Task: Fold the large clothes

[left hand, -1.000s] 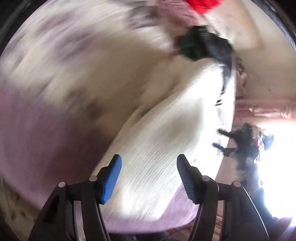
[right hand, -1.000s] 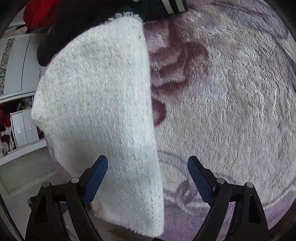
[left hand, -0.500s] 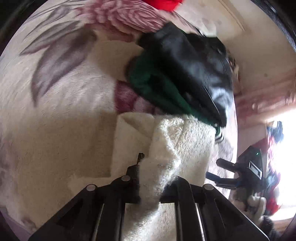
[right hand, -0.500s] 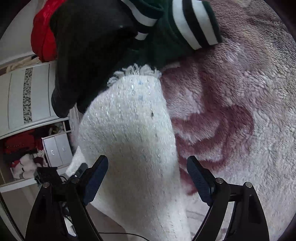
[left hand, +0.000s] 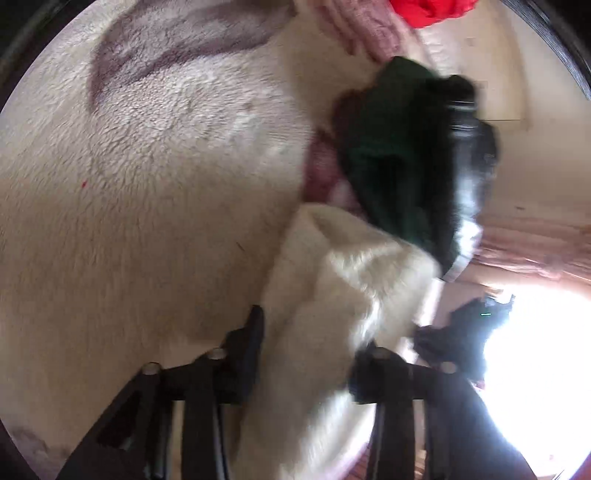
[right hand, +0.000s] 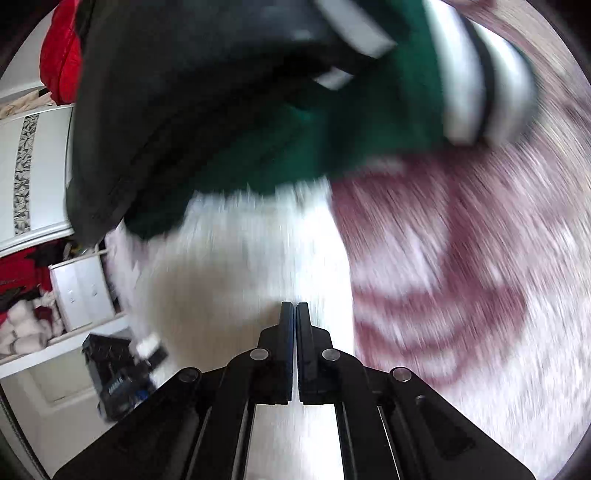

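A white fuzzy knit garment (left hand: 351, 280) lies on a plush cream blanket with purple-red flowers (left hand: 147, 221). My left gripper (left hand: 310, 339) is low over its folded edge. Its jaws are opening, and the white knit lies loosely between the fingers. In the right wrist view the same white garment (right hand: 240, 258) runs under my right gripper (right hand: 295, 306). That gripper's jaws are shut together, with no cloth visible between the pads. The far end of the white garment reaches a pile of a green striped garment (right hand: 332, 129) and a black one (right hand: 184, 92).
The green garment (left hand: 391, 155) and black garment (left hand: 469, 147) lie at the blanket's far side, with something red (left hand: 432, 11) beyond. White wardrobe doors (right hand: 37, 166) and small drawers (right hand: 81, 291) stand past the bed edge on the left. The view is motion-blurred.
The left gripper shut on the white knit half a second ago and now stands apart around it. The right gripper went from wide open to shut. Both moved closer to the green and black pile.
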### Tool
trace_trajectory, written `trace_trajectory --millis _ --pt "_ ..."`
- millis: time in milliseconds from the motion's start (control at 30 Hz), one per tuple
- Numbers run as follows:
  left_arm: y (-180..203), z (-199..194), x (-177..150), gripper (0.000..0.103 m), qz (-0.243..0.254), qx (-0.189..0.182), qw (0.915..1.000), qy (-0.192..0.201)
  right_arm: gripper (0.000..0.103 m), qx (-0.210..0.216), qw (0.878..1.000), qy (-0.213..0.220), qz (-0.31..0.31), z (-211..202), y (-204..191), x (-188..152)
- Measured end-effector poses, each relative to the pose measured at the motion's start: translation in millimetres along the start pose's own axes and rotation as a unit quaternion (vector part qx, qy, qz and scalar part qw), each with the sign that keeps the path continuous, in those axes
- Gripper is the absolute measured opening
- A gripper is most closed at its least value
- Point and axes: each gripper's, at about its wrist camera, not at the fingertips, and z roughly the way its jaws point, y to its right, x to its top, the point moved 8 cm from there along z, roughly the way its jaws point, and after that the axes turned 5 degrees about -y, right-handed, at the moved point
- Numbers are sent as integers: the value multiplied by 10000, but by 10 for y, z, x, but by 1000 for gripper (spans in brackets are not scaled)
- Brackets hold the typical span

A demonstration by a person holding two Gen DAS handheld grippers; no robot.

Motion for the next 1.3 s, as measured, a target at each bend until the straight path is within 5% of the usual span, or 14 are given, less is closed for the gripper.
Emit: trace_trajectory --millis 33,100,133,167,367,567,633,667,700,800,867,967,1200,1300 --pt "41 -84 -80 54 101 -117 9999 -9 5 85 10000 -48 -18 -71 10 -139" --pt "70 -329 -321 59 359 -201 9991 36 34 180 9997 -127 -107 -183 81 -477" --pt "51 -425 -454 59 420 -224 9989 -1 67 179 9996 -206 -118 -230 137 -717" --pt "9 -511 -584 59 459 -172 9988 -56 83 190 9994 -289 -84 -257 201 -967" --pt "-477 -794 -1484 59 455 258 9959 -740 83 12 9929 -1036 579 34 636 -2641" --pt "-1261 -557 -2299 59 458 1193 9795 -1558 83 426 9834 -1126 1357 803 1000 -3615" --pt "-1377 -463 -2451 57 669 1379 9774 -1456 83 480 9797 -1131 1586 1139 1097 -3746" --pt "-1378 -480 -2494 48 789 1424 9786 -1260 83 514 9780 -1115 1689 1307 1139 -3770" --pt "-1346 -486 -2539 21 881 1370 9805 -1096 83 586 9759 -1086 1800 1432 1168 -3817" --pt "-1229 -585 -2701 19 1026 1297 9836 -727 82 871 9736 -855 1927 1651 1116 -3852" --pt "-1213 -658 -2763 19 964 1269 9855 -586 45 858 9790 -567 1760 1611 1015 -3841" --pt "-1225 -693 -2781 19 824 1184 9882 -522 22 827 9797 -340 1794 1485 874 -3905" --pt "-1375 -568 -2924 23 834 1121 9838 -1127 20 325 9897 -239 1374 1179 622 -3855" --pt "-1453 -629 -2772 30 477 603 9888 -1280 35 434 9899 -499 1254 1310 570 -3738"
